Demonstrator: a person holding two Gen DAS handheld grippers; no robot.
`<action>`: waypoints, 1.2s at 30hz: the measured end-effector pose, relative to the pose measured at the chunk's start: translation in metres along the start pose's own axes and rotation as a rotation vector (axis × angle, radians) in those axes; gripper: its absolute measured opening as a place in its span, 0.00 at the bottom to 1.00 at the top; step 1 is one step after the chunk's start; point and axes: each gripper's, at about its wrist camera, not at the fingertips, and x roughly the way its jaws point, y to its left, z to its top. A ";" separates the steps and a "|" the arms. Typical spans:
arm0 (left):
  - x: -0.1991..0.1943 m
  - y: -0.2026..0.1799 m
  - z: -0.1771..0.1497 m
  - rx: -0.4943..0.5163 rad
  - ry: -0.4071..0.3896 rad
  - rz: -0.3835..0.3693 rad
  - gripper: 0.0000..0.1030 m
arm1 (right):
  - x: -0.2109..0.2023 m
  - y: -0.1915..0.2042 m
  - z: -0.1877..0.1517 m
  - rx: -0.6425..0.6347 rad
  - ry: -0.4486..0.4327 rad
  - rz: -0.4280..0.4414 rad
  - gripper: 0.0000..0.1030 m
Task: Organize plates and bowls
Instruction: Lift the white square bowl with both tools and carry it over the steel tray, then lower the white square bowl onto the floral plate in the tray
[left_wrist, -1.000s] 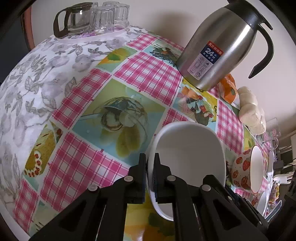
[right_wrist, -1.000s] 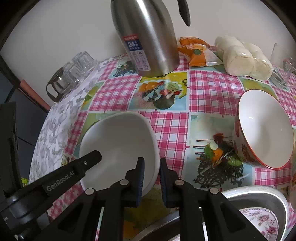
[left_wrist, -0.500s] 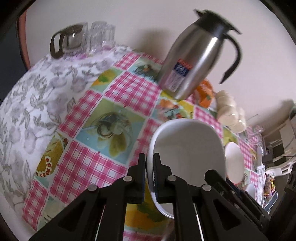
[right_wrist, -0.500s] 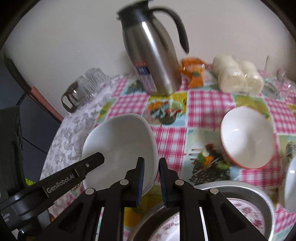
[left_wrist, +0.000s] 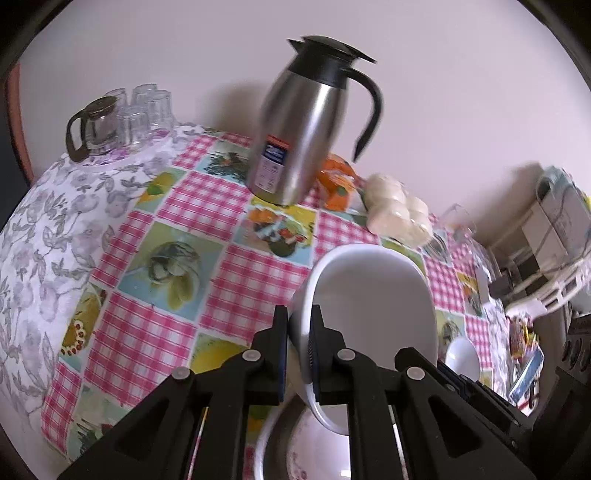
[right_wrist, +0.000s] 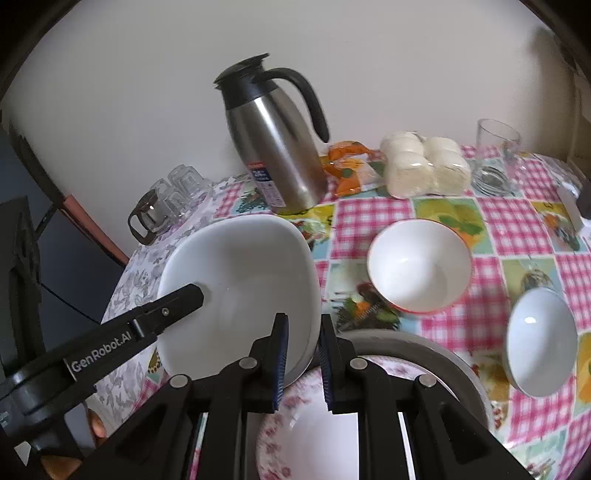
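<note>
**White dish lifted over the basin**

Above the checked tablecloth (right_wrist: 373, 214), a plain white, squarish deep dish (right_wrist: 240, 284) hung between both tools, glossy and empty, tilted with its hollow facing the right camera. The left gripper (left_wrist: 299, 343) pinched the dish's rim on one side; the right gripper (right_wrist: 301, 350) clamped the opposite rim, both sets of jaws narrow around the thin wall.

A second earlier the dish had rested on the cloth; it had since risen clear, and its near edge now overhung a metal basin (right_wrist: 436, 350) holding a pink-flowered plate (right_wrist: 284, 417). The steel thermos jug (right_wrist: 273, 147) looked farther off than before.

Beyond the right rim stood a red-rimmed bowl (right_wrist: 419, 271) and a smaller white bowl (right_wrist: 539, 339), apart from each other. Bare cloth lay between the dish and the jug. At the table's far corner a glass pot and tumblers (left_wrist: 118, 122) crowded the edge, well away.
</note>
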 end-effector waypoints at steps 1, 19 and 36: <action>-0.001 -0.005 -0.003 0.012 0.004 -0.003 0.10 | -0.004 -0.004 -0.003 0.004 -0.003 -0.003 0.17; 0.006 -0.054 -0.059 0.122 0.123 -0.061 0.12 | -0.049 -0.059 -0.043 0.080 0.014 -0.074 0.17; 0.034 -0.052 -0.084 0.124 0.258 -0.017 0.12 | -0.023 -0.068 -0.064 0.078 0.133 -0.128 0.19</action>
